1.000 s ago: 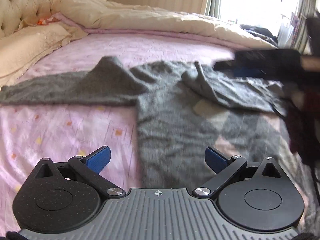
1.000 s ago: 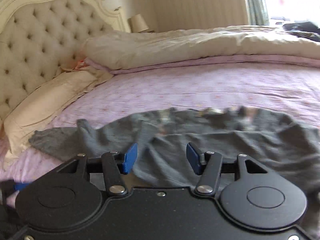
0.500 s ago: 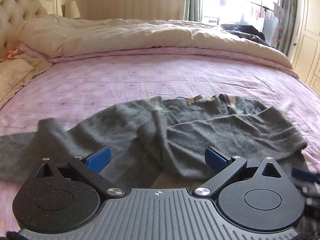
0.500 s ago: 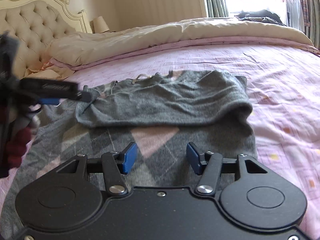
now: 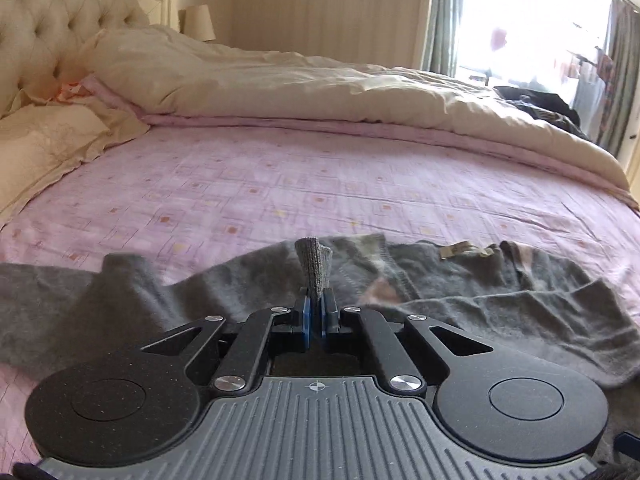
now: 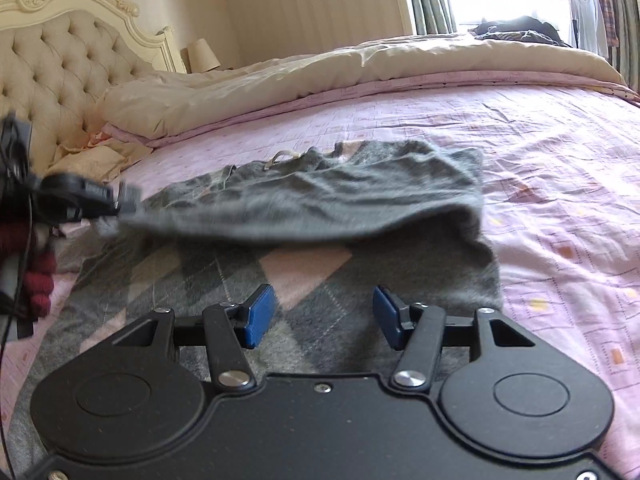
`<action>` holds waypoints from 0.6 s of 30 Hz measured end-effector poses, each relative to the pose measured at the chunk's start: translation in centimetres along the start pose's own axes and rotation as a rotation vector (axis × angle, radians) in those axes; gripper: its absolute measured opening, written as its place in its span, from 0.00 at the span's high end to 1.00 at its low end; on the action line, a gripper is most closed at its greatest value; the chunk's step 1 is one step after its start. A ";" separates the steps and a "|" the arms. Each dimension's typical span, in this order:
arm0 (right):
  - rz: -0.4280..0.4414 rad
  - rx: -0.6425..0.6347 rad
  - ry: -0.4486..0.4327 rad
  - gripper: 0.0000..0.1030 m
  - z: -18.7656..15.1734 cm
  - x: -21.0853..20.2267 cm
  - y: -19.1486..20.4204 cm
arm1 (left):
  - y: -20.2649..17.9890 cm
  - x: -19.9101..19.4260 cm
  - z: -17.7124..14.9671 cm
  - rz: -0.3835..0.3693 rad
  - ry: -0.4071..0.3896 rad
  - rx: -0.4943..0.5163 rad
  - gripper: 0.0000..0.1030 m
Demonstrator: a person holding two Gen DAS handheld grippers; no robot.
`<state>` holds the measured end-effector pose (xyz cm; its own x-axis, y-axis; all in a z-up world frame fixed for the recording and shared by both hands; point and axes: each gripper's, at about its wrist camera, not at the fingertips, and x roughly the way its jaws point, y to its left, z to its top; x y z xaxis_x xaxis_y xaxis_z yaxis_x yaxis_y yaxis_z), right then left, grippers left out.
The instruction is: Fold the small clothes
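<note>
A grey knitted sweater (image 5: pixel 480 292) with an argyle front lies on the pink bed sheet (image 5: pixel 300 184). My left gripper (image 5: pixel 315 322) is shut on a grey cuff end of the sweater's sleeve (image 5: pixel 316 268), which sticks up between the blue pads. In the right wrist view the left gripper (image 6: pixel 124 200) holds the folded-over sleeve (image 6: pixel 320 204) across the sweater's body (image 6: pixel 240 276). My right gripper (image 6: pixel 322 316) is open and empty, low over the argyle front. The other sleeve (image 5: pixel 60 300) lies spread to the left.
A cream duvet (image 5: pixel 320 88) is bunched along the far side of the bed. A tufted headboard (image 6: pixel 60 68) and pillows (image 5: pixel 44 144) stand at the left. Dark clothes (image 5: pixel 540 108) lie by the bright window. The sheet extends to the right of the sweater.
My left gripper has closed on the sleeve cuff; it was open half a second ago. The folded sleeve is lifted and drawn leftward across the body. The right gripper stays open.
</note>
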<state>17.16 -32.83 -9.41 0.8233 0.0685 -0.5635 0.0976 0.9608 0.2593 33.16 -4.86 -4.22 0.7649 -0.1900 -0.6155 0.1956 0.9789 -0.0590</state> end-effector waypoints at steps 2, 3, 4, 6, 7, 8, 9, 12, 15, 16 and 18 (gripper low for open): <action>-0.007 0.011 -0.008 0.40 0.7 -0.3 -0.7 | 1.6 0.5 -0.5 -0.002 0.036 -0.034 0.96; -0.015 0.016 -0.017 0.40 1.2 -0.5 -1.1 | 2.2 0.9 -0.8 -0.001 0.053 -0.048 0.95; -0.024 0.022 -0.027 0.40 1.7 -0.7 -1.6 | 2.7 1.3 -1.0 -0.014 0.078 -0.071 0.94; -0.046 0.038 -0.046 0.38 2.9 -0.8 -3.0 | 3.6 2.0 -1.7 -0.049 0.119 -0.120 0.93; -0.059 0.050 -0.053 0.37 3.6 -0.7 -3.7 | 3.9 2.0 -2.1 -0.063 0.112 -0.136 0.93; -0.072 0.063 -0.061 0.37 4.2 -0.4 -4.6 | 4.0 1.9 -2.4 -0.069 0.097 -0.141 0.93; -0.084 0.077 -0.066 0.37 4.9 -0.1 -5.5 | 4.1 1.9 -2.6 -0.076 0.090 -0.136 0.91; -0.116 0.122 -0.049 0.37 6.5 1.8 -8.1 | 3.8 1.6 -3.8 -0.142 0.035 -0.077 0.66; -0.132 0.177 -0.020 0.37 7.6 4.0 -10.4 | 2.3 1.5 -5.1 -0.245 -0.012 0.020 0.20; -0.132 0.195 -0.013 0.37 7.8 4.8 -10.9 | 1.7 1.5 -5.0 -0.244 -0.003 0.053 0.13; -0.131 0.222 0.004 0.37 8.1 6.1 -11.7 | 0.6 1.8 -4.9 -0.218 0.013 0.103 0.10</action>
<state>25.59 -45.81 -9.50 0.7933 -0.0509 -0.6067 0.3239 0.8791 0.3497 31.61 -4.24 -9.24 0.6898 -0.3946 -0.6070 0.4177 0.9017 -0.1115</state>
